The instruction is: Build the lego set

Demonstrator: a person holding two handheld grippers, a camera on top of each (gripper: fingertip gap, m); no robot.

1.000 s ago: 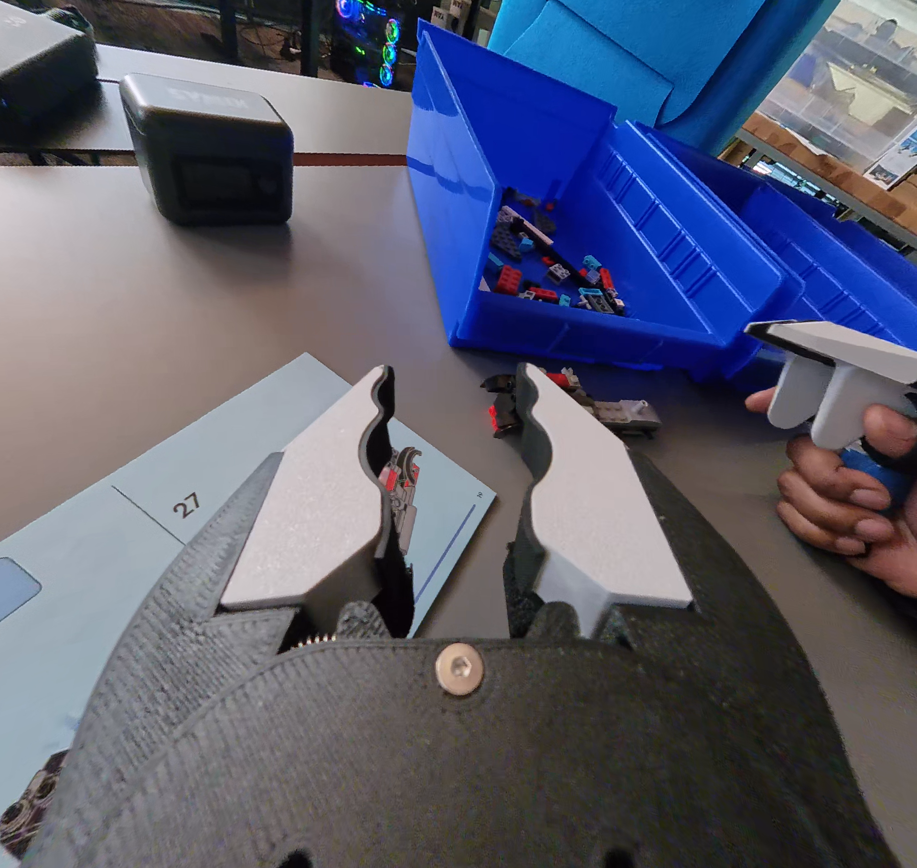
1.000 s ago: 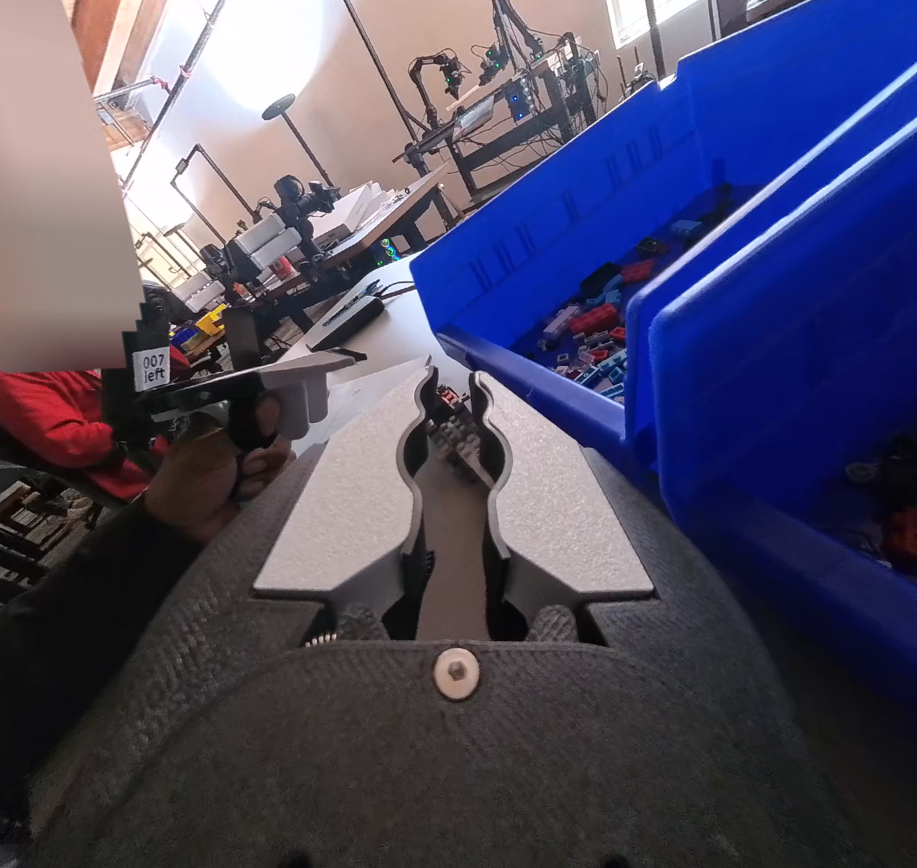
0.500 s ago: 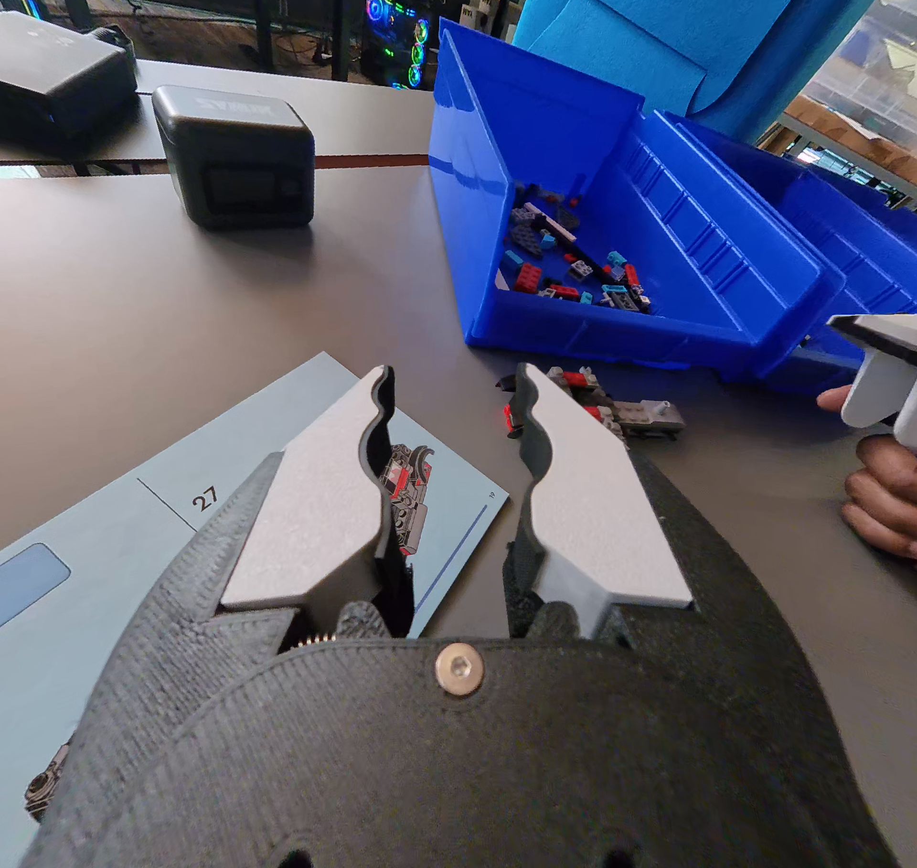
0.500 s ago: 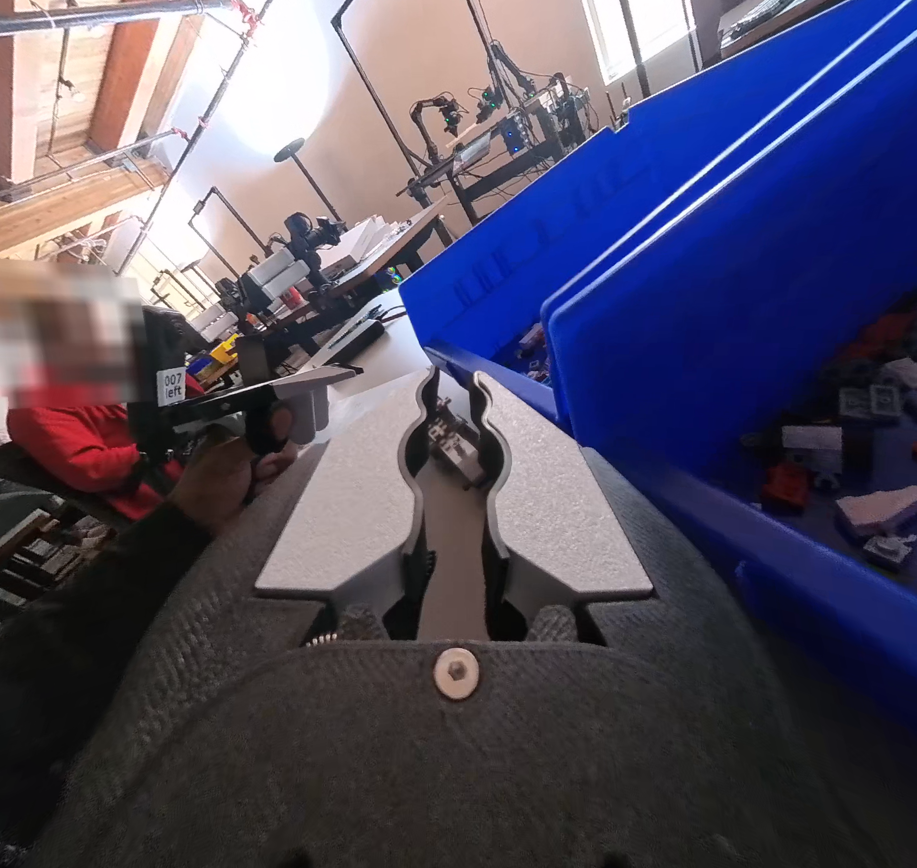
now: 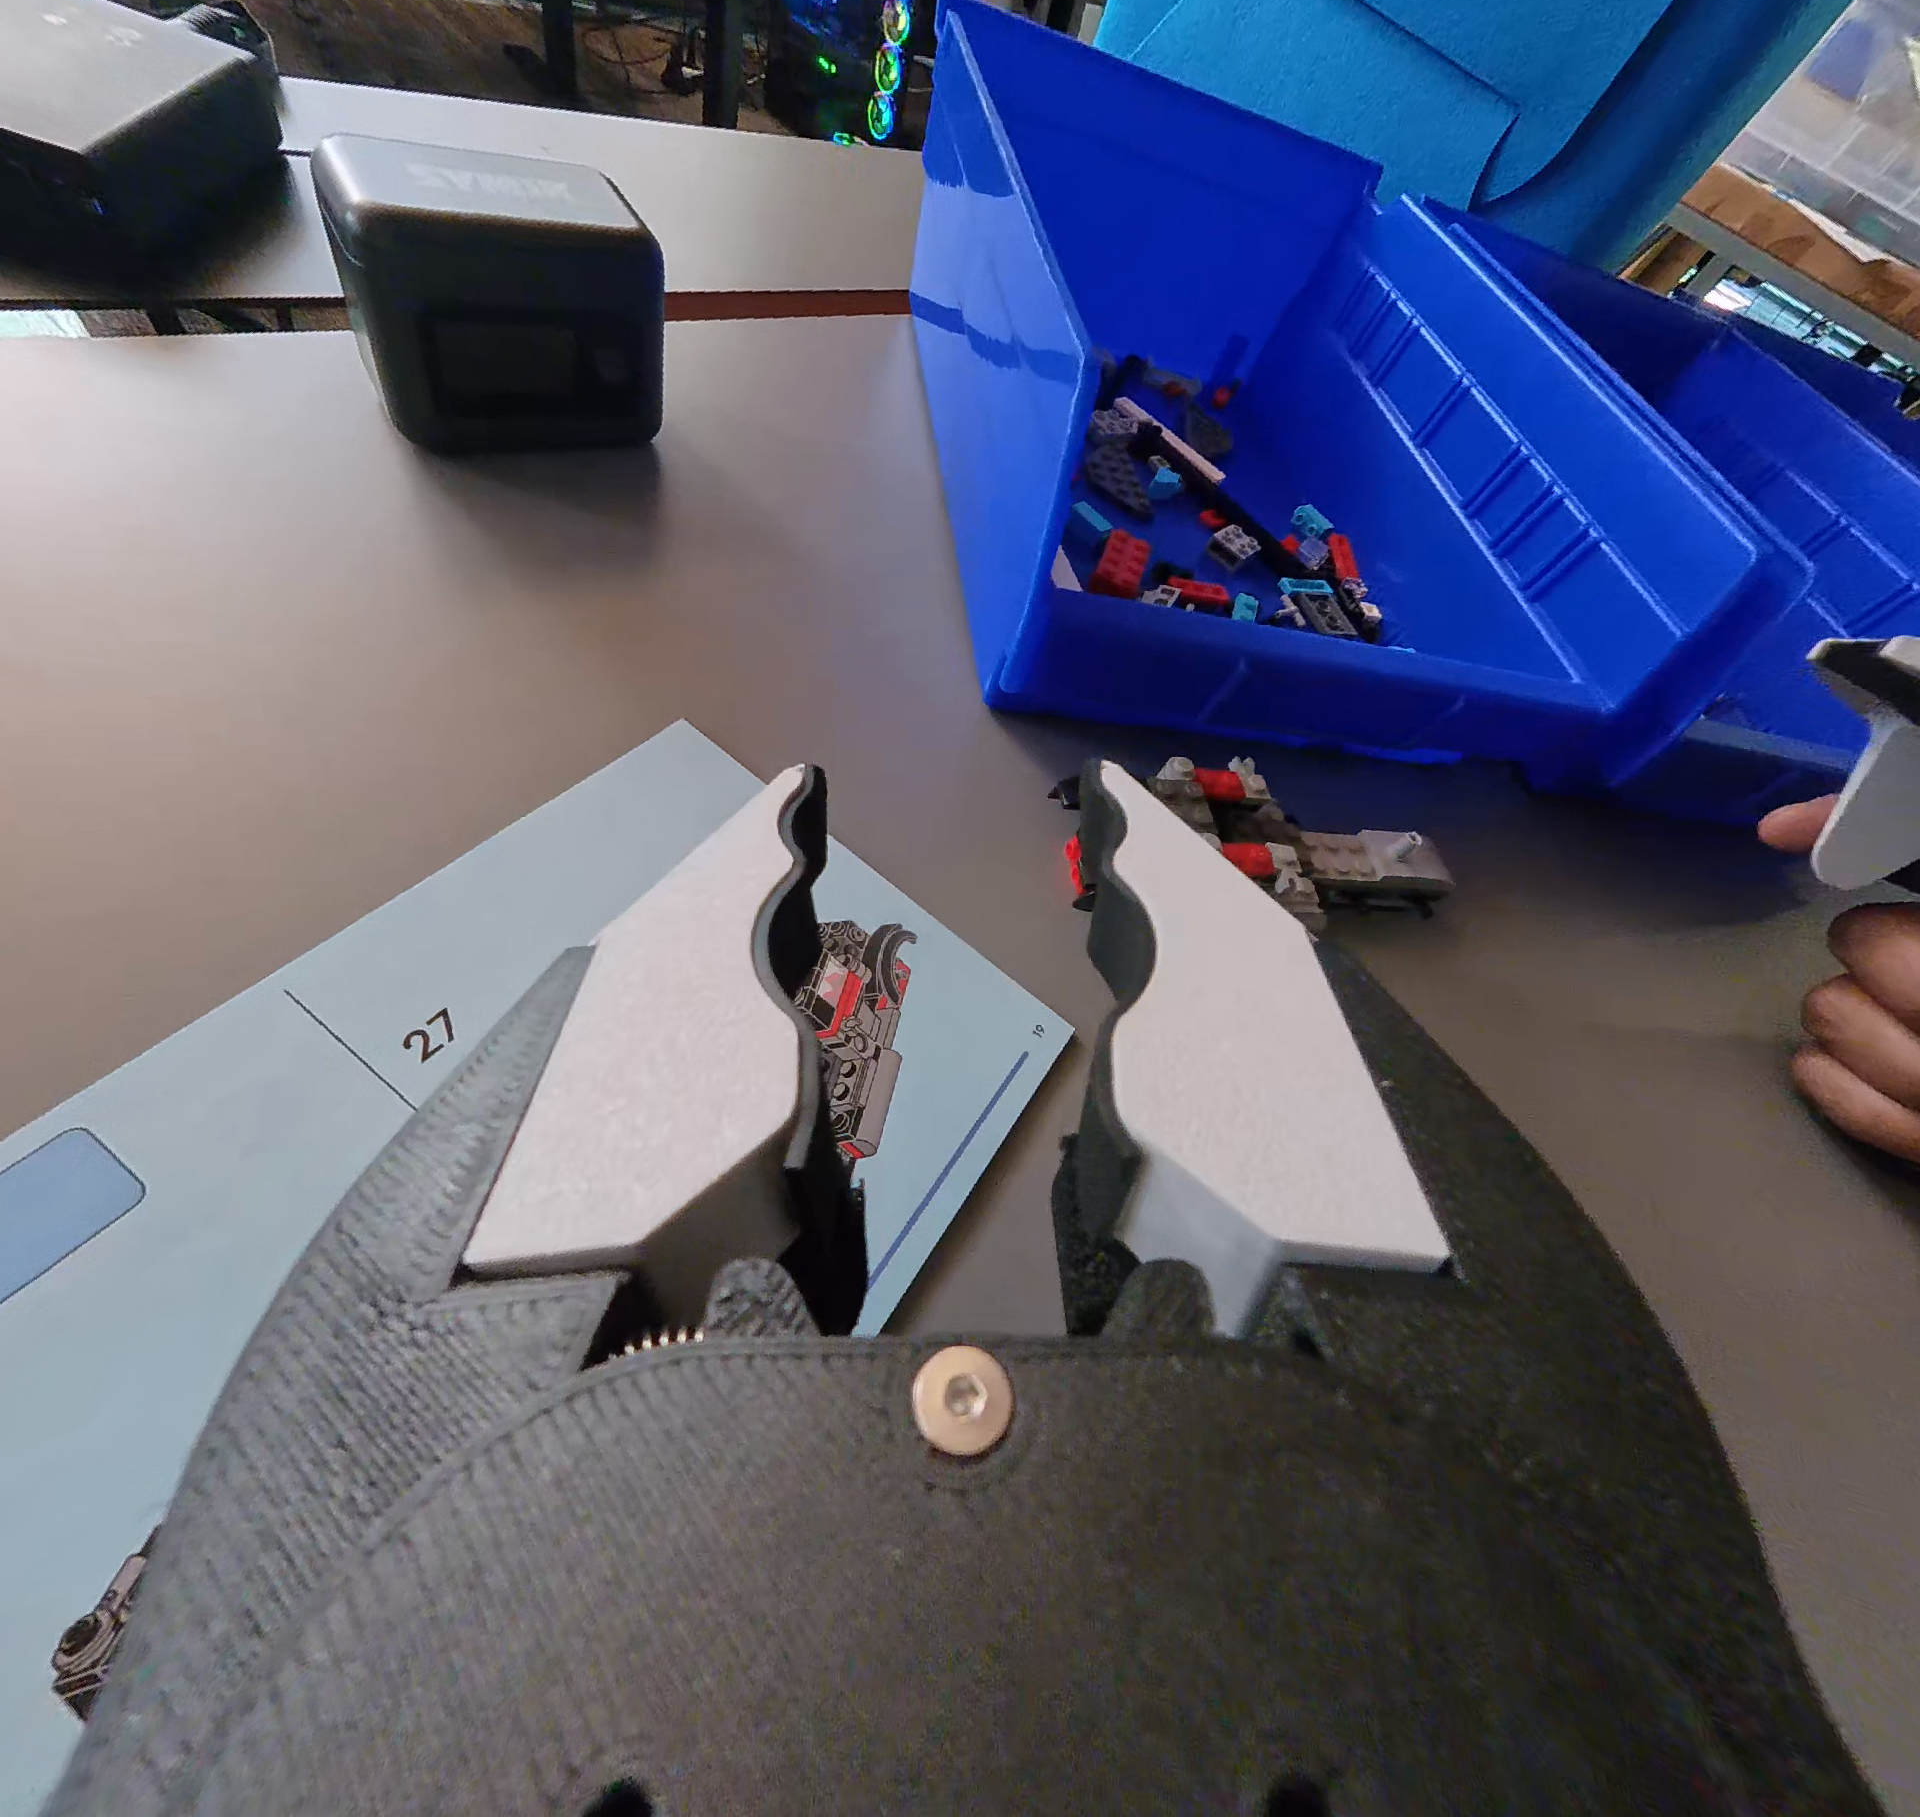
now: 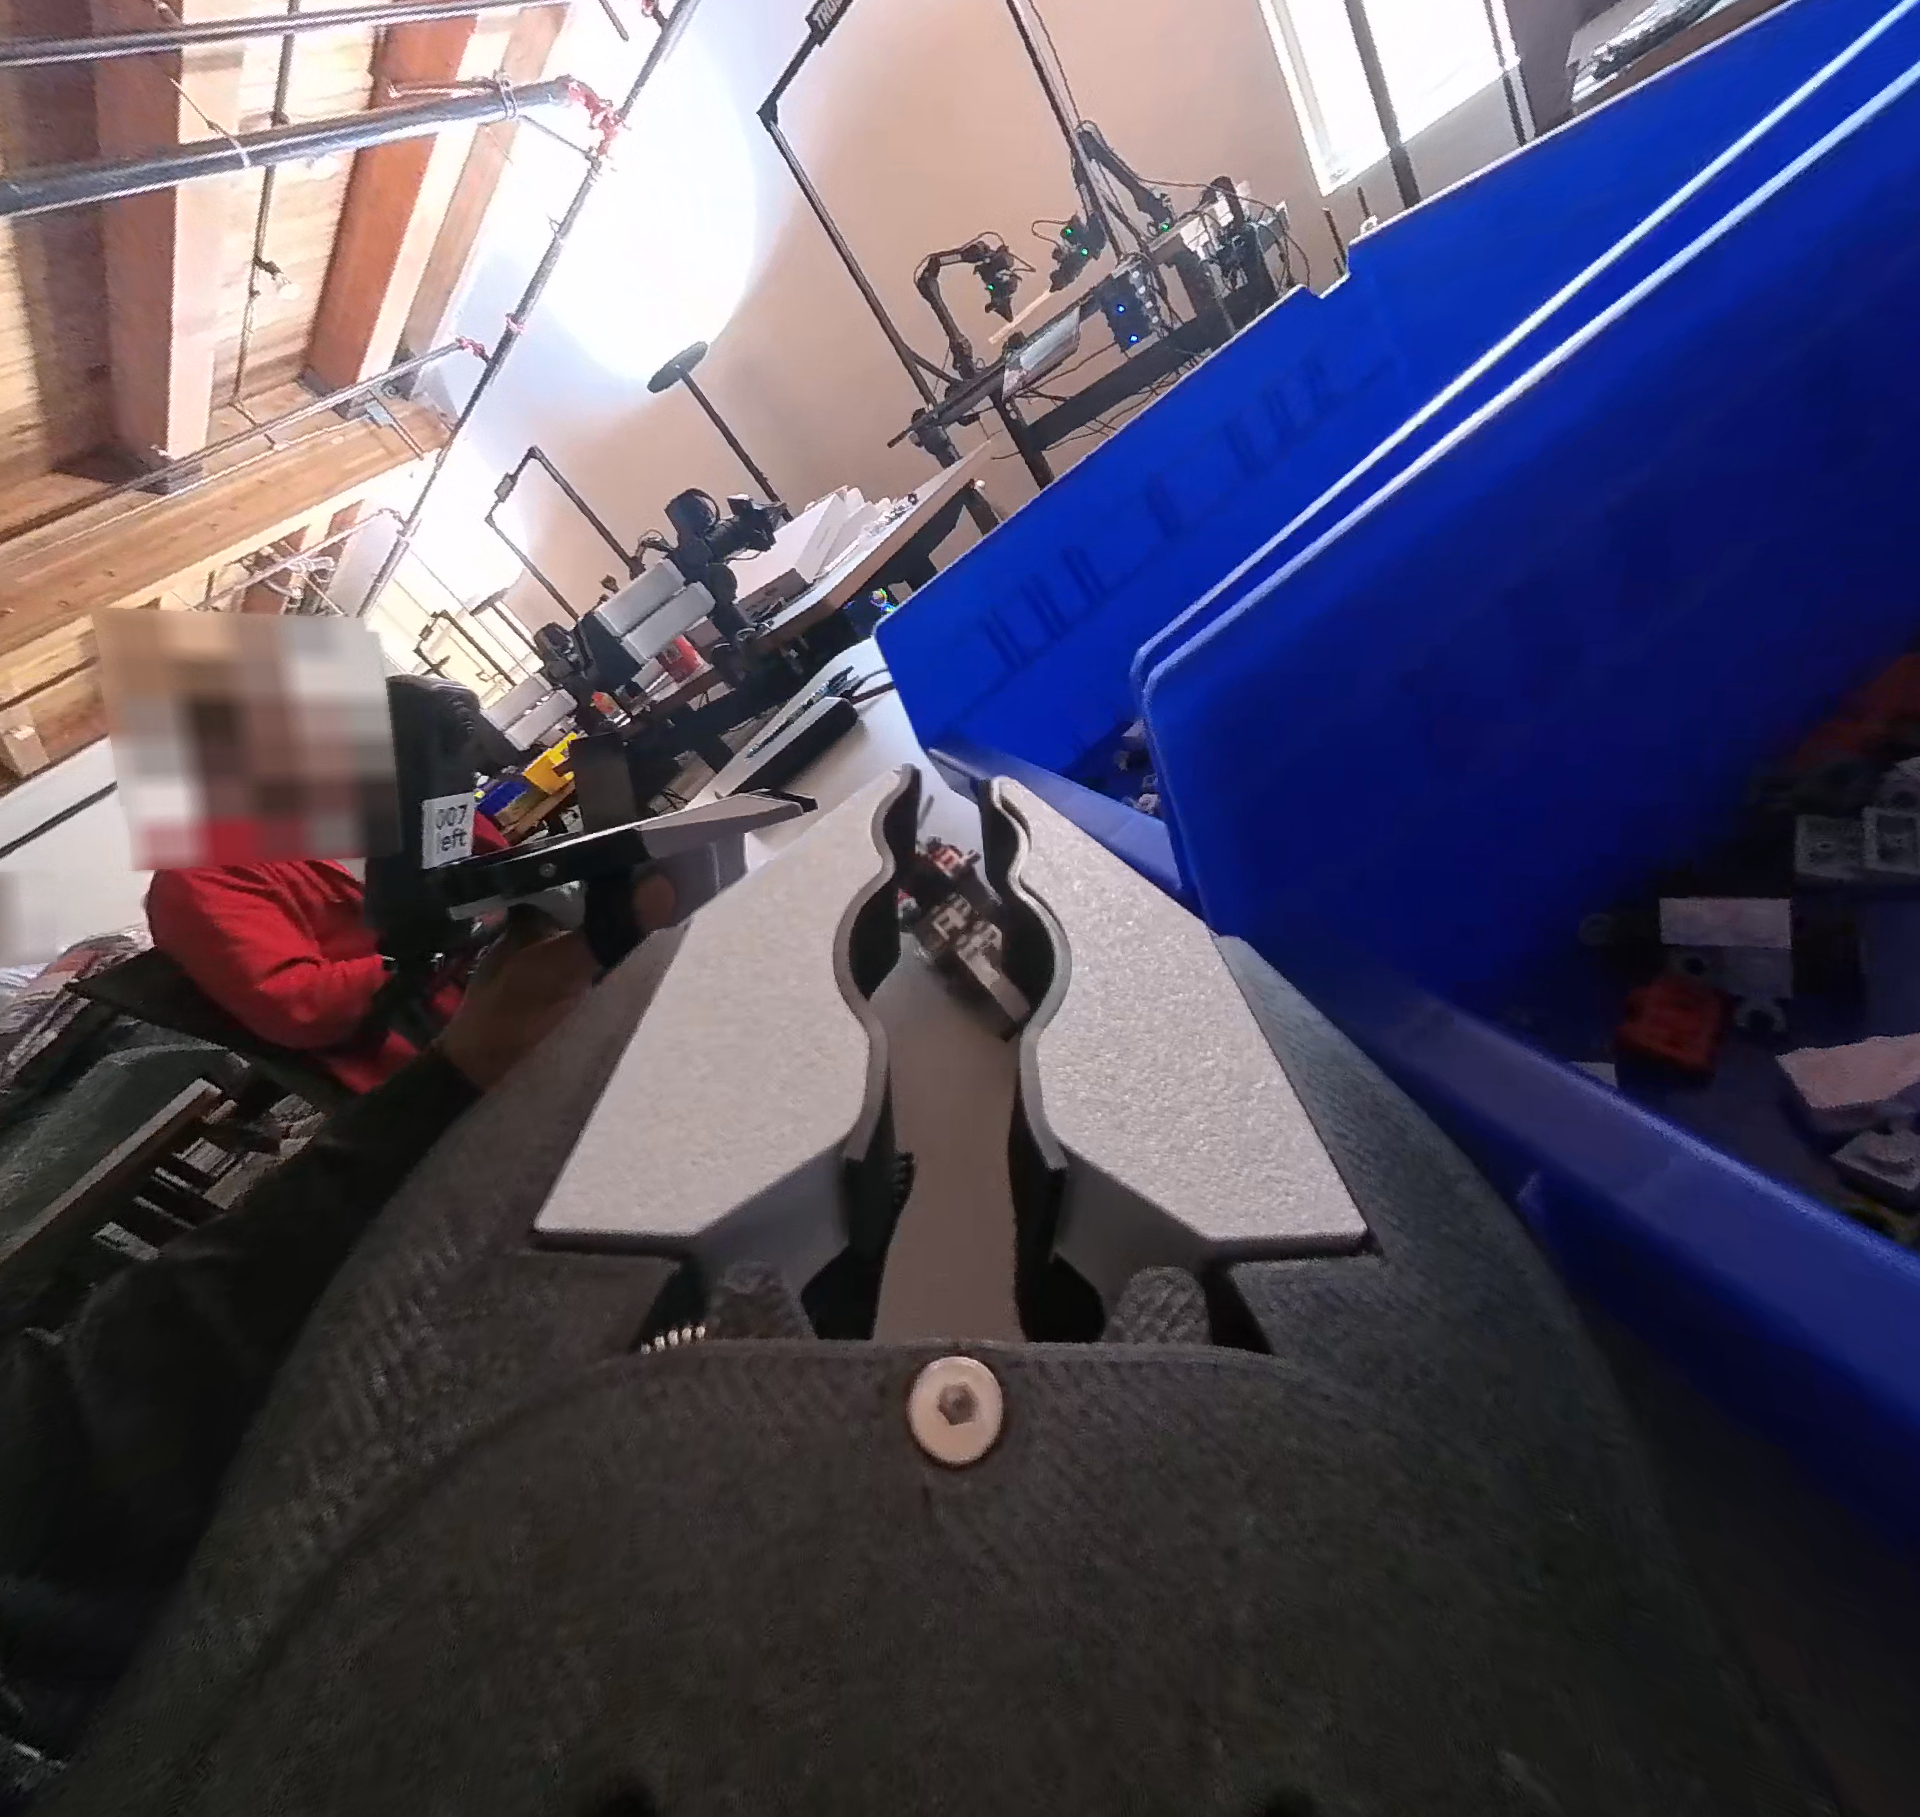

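- The left gripper [image 5: 951, 832], grey with wavy black inner sides, hangs over the dark table [image 5: 416, 645]. Its jaws are wide apart and hold nothing.
- Under its left finger lies the pale blue paper instruction booklet [image 5: 312, 1019], flat on the table. The finger covers part of the printed car.
- Just past its right fingertip sits the small grey, red and black half-built lego car [image 5: 1288, 842], on the table and in front of the blue bins. Nothing holds it.
- The car lies ahead and a little to the right of the left gripper. Its long side runs left to right, across the way the fingers point.
- The right gripper [image 6: 951, 837] has its jaws only a little apart, with nothing in them. The car [image 6: 961, 926] shows through the gap, farther off, with its long side running almost along the fingers.
- I think the left gripper is nearer to the car, so it could reach it first.
- Farther away, the big blue plastic bin [image 5: 997, 396] holds loose red, grey, black and light blue bricks [image 5: 1216, 541]. A second blue bin [image 6: 1455, 728] beside it holds more.
- The finger hides the car's left end. The right-hand bin is cut off at the edge, and its bricks look dark and blurry.
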